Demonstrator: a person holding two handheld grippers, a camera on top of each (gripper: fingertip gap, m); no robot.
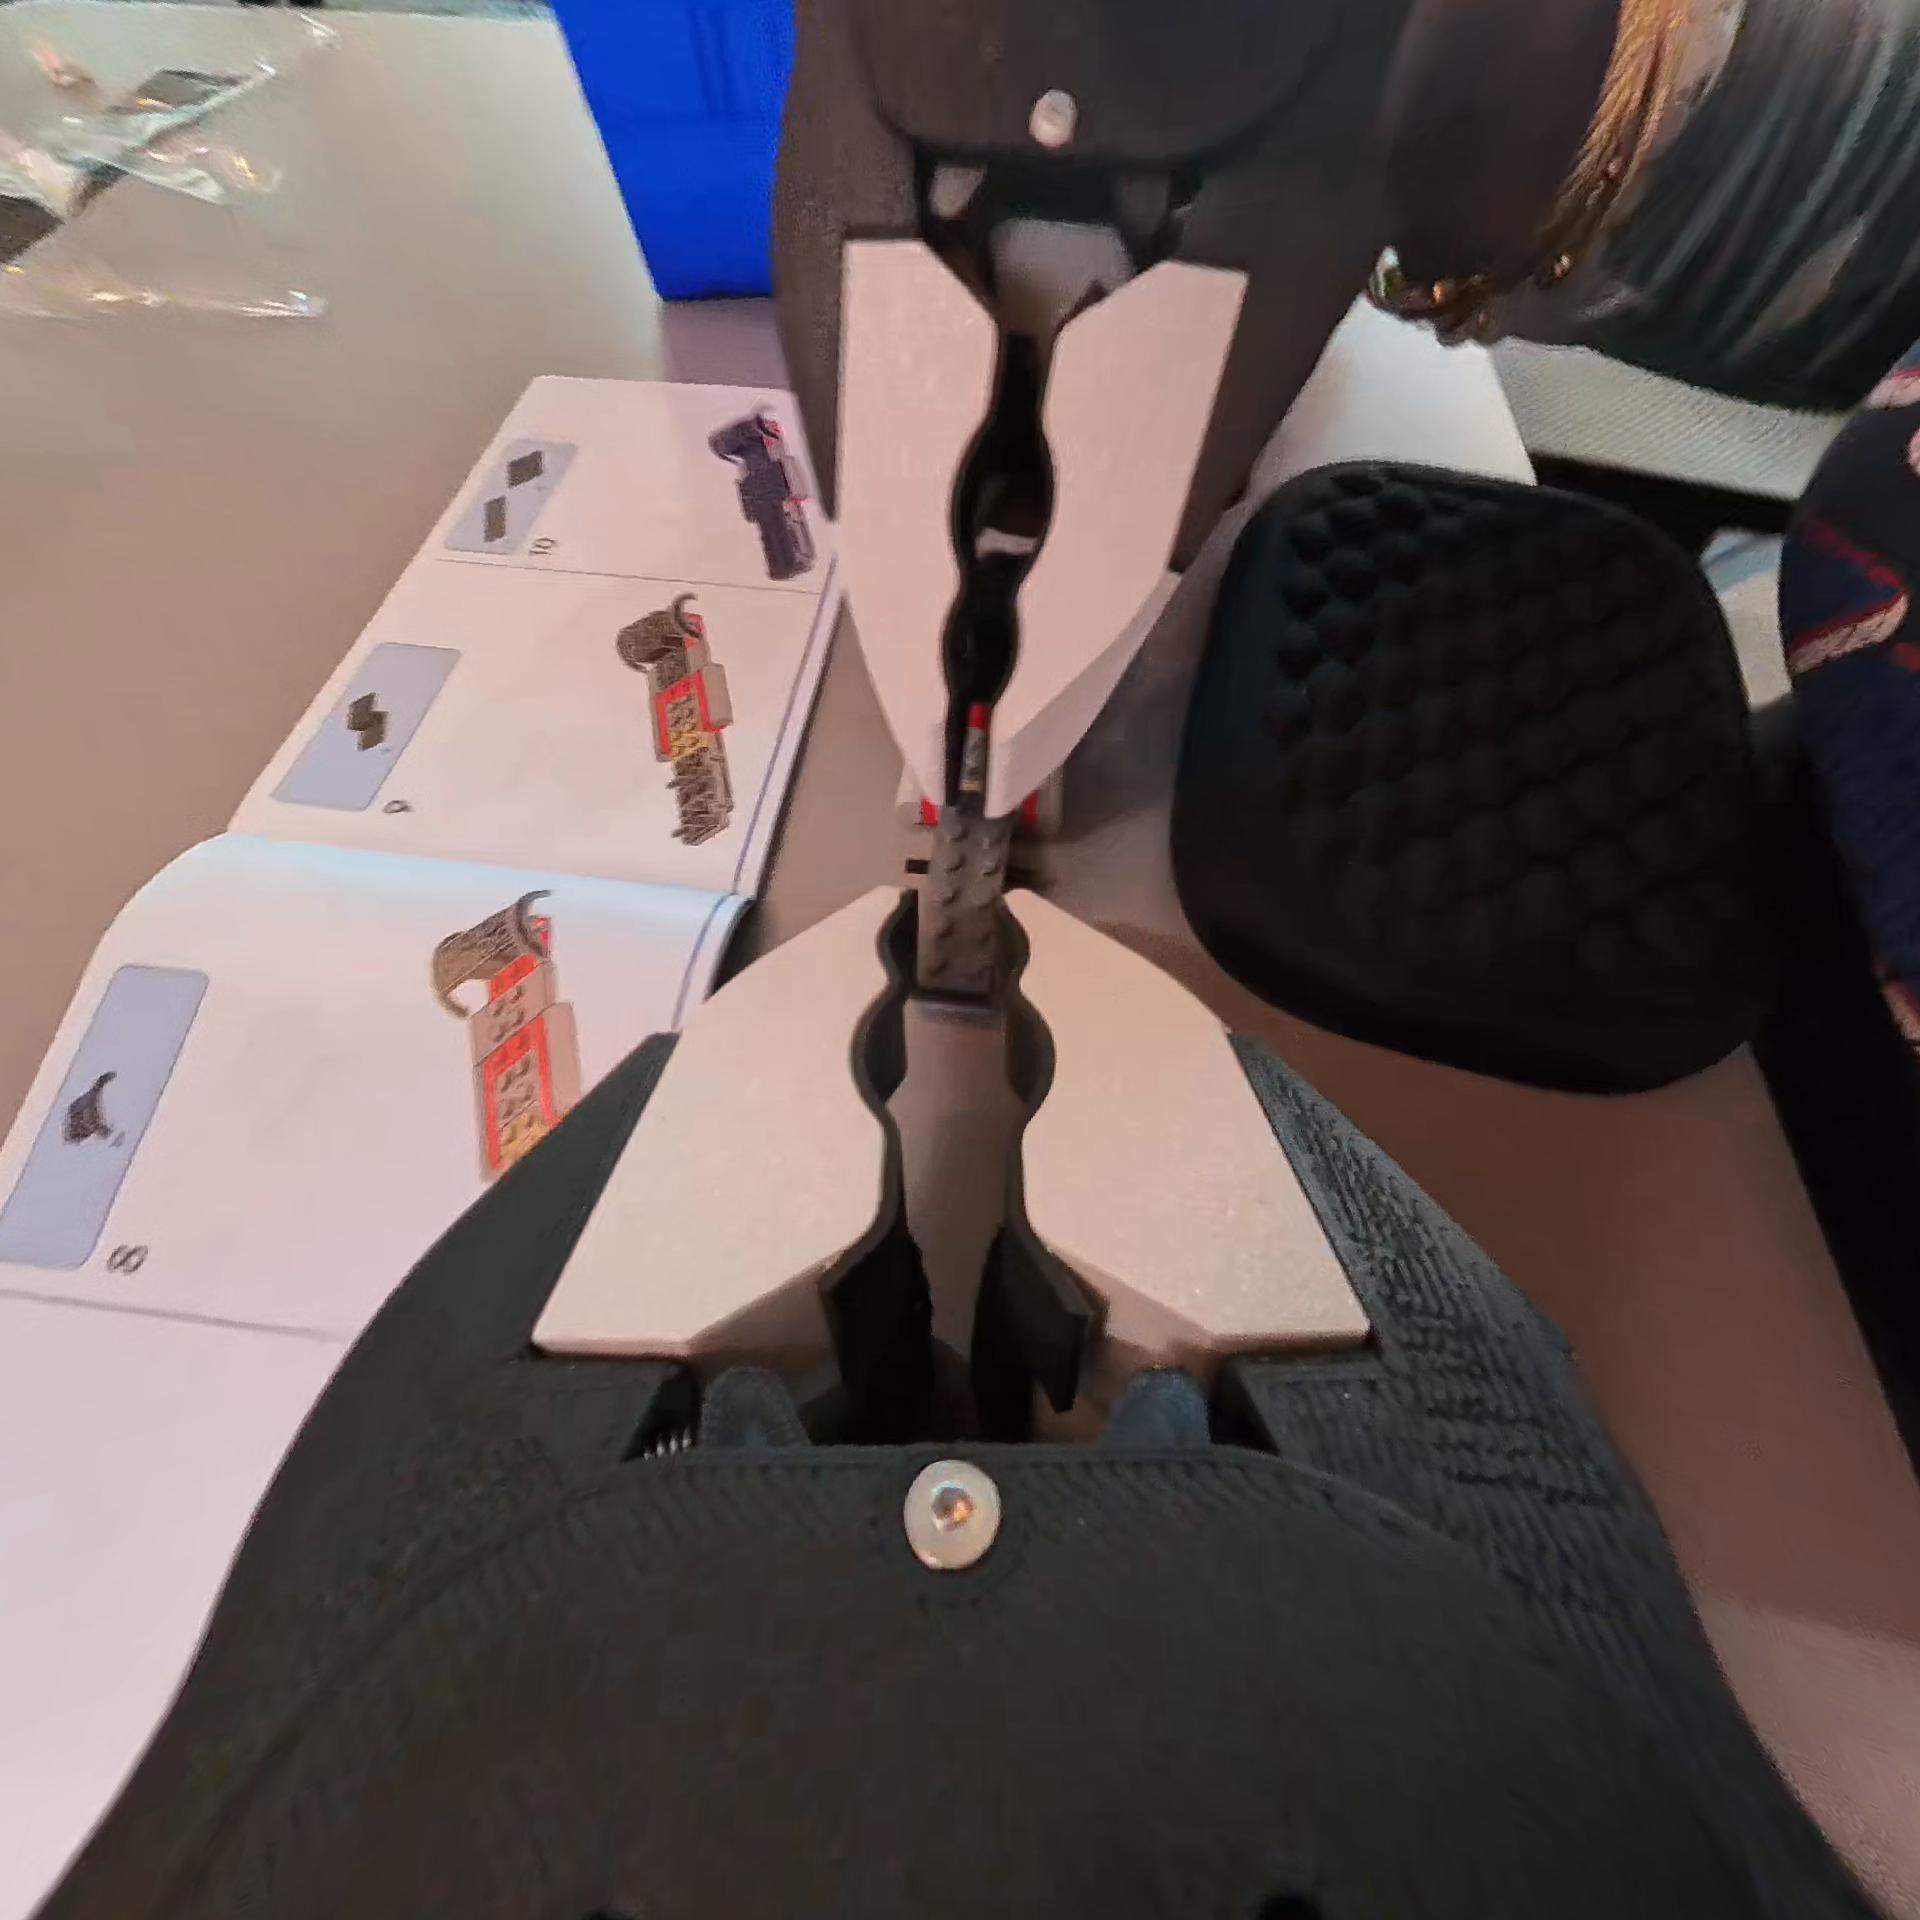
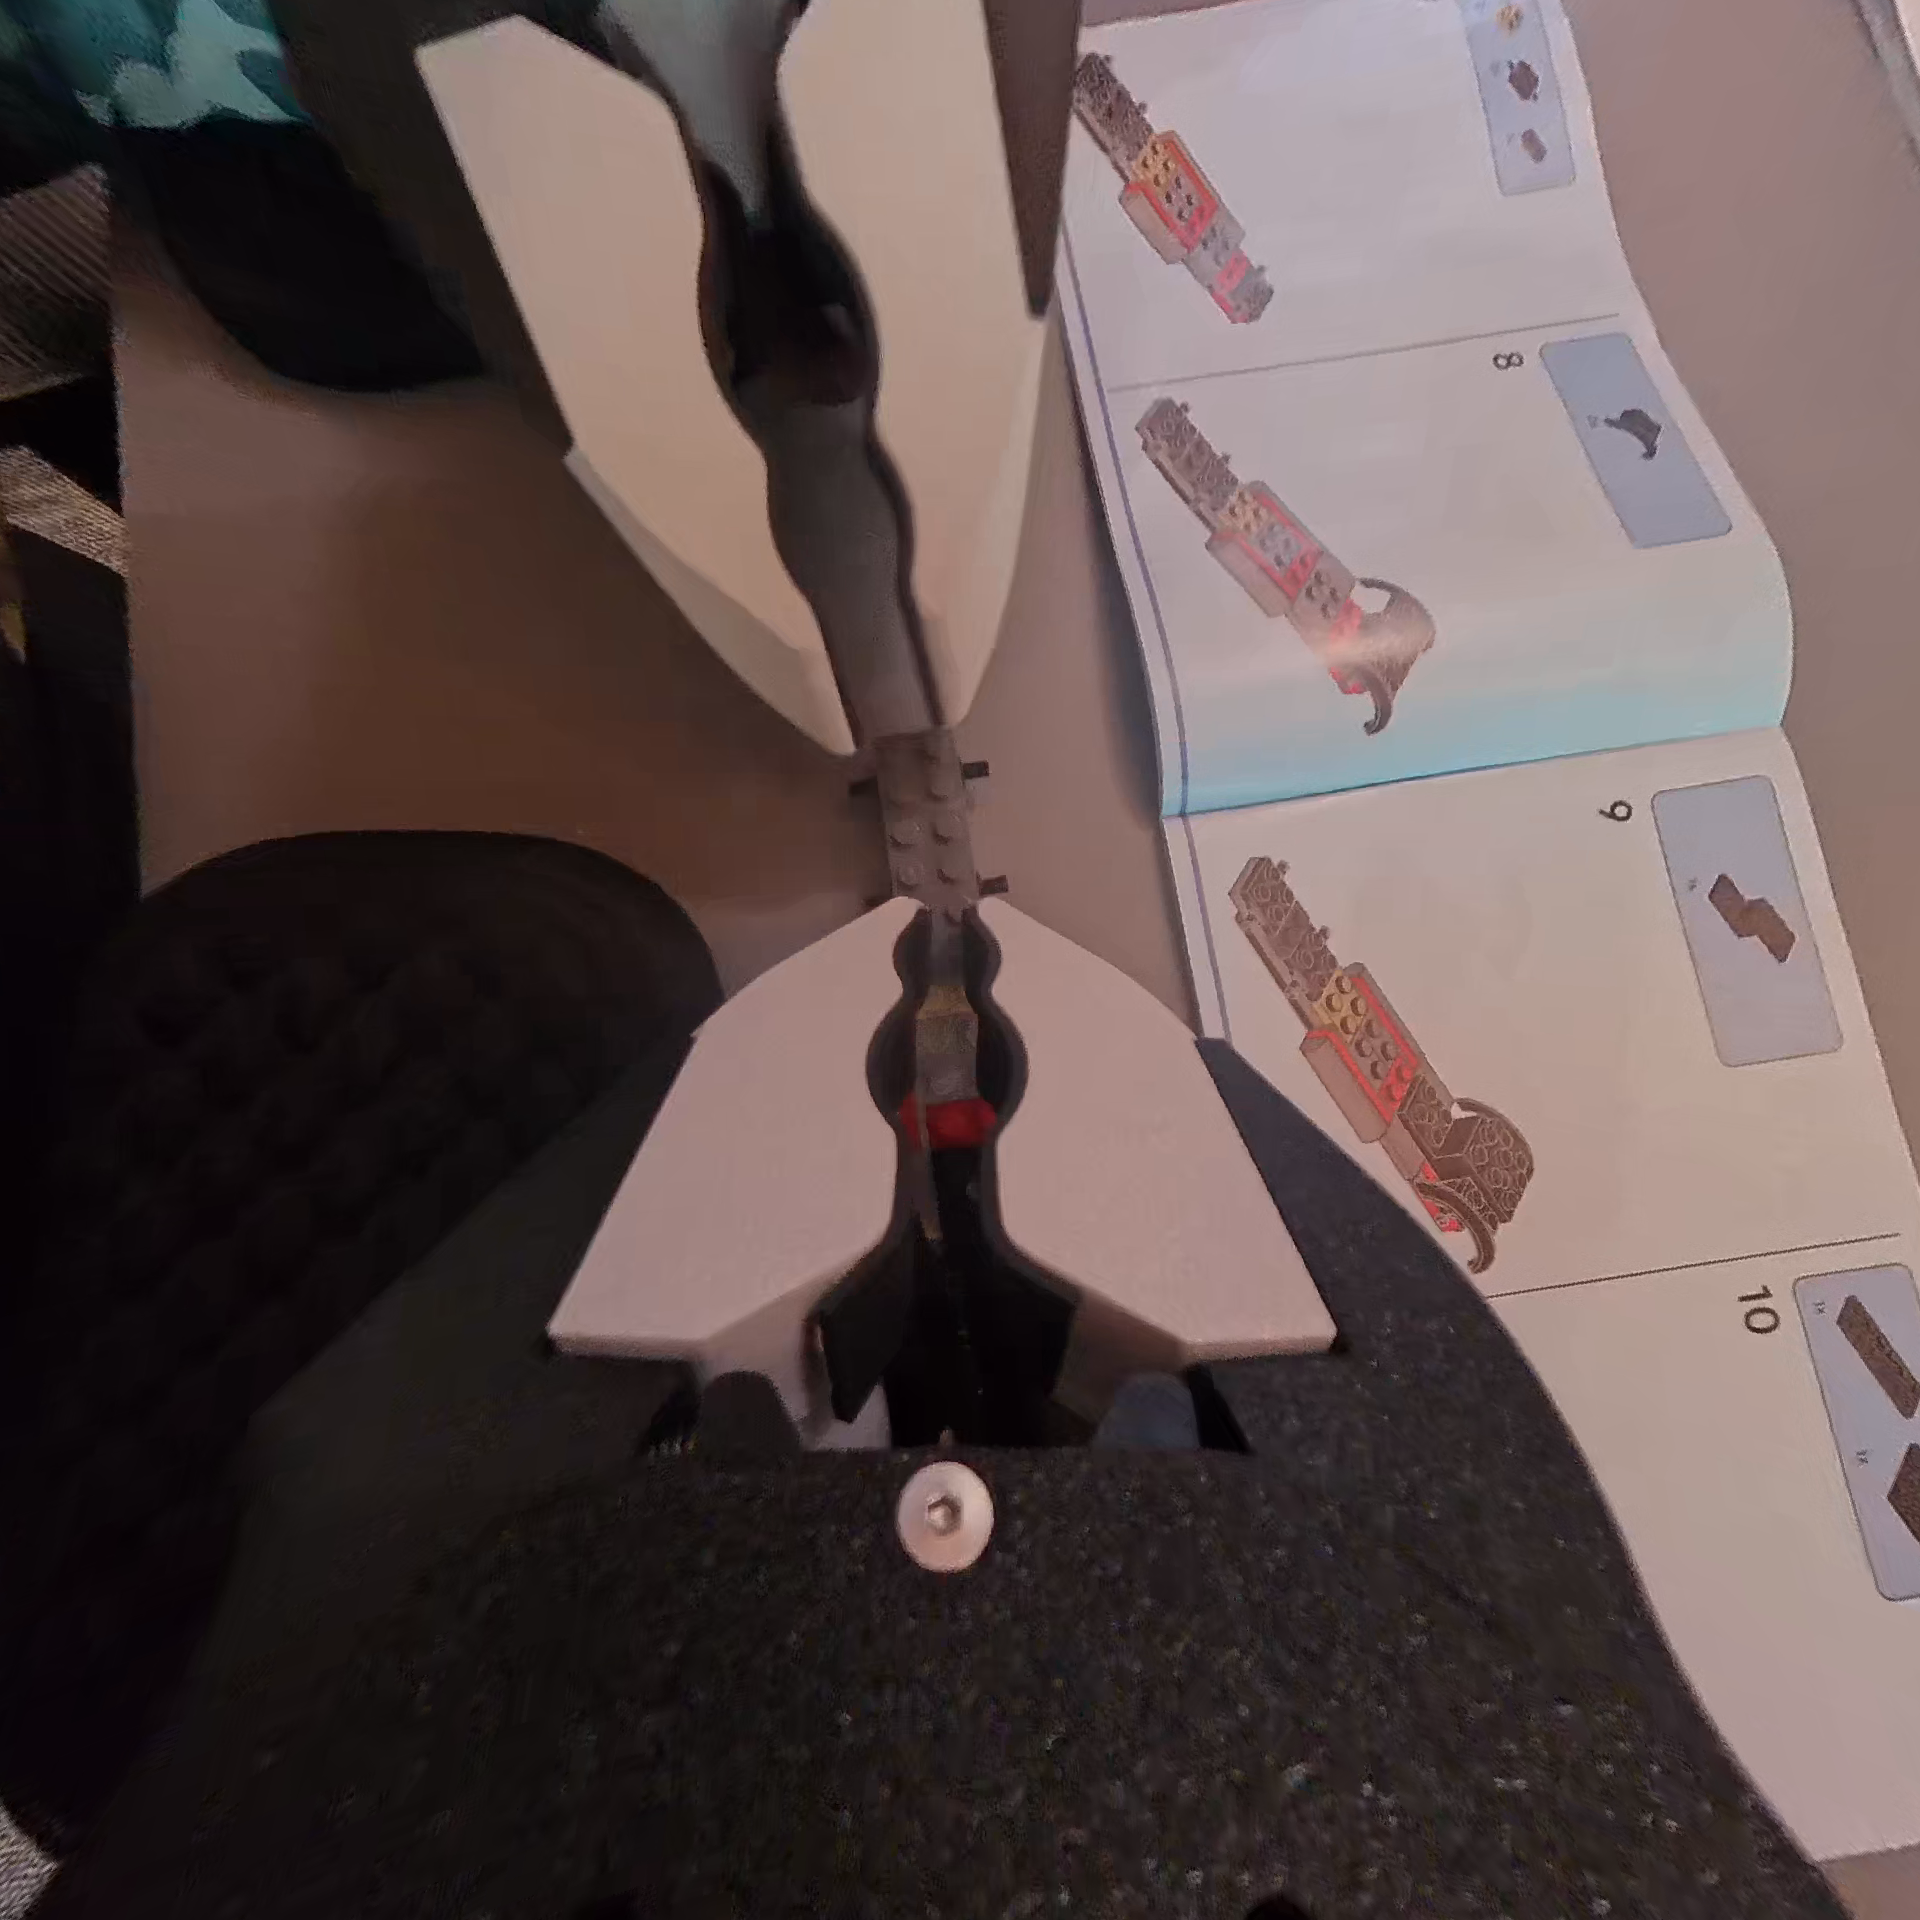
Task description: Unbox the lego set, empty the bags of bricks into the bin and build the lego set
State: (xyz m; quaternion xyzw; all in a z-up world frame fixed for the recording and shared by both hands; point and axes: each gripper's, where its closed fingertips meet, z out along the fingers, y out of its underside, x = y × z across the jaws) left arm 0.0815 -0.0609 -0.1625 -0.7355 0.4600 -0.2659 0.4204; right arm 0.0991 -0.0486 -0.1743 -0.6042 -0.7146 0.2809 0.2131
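L gripper [image 1: 954, 914]: nearest in left wrist view; jaws pinched on dark-grey end of the lego assembly [image 1: 961, 894].
R gripper [image 2: 940, 914]: jaws clamped on opposite end; red + tan bricks seen lodged between its fingers.
Assembly: held in air betw. both grippers, tip to tip, studs up, above table [image 1: 312, 520]; 2 thin pegs showing each side in right wrist view.
Booklet [image 1: 499, 748]: open flat on table, just beside the grip point.
Pad [image 1: 1475, 769]: black, textured, on the other side.
Bags [image 1: 135, 135]: clear, far corner; blue bin [image 1: 675, 135] behind.
Stage (judged): mid-build, sub-model being pressed/adjusted.
Risk: assembly could be snapped apart or twisted if grippers are pulled off-axis; the narrow piece could be slipped + dropped.
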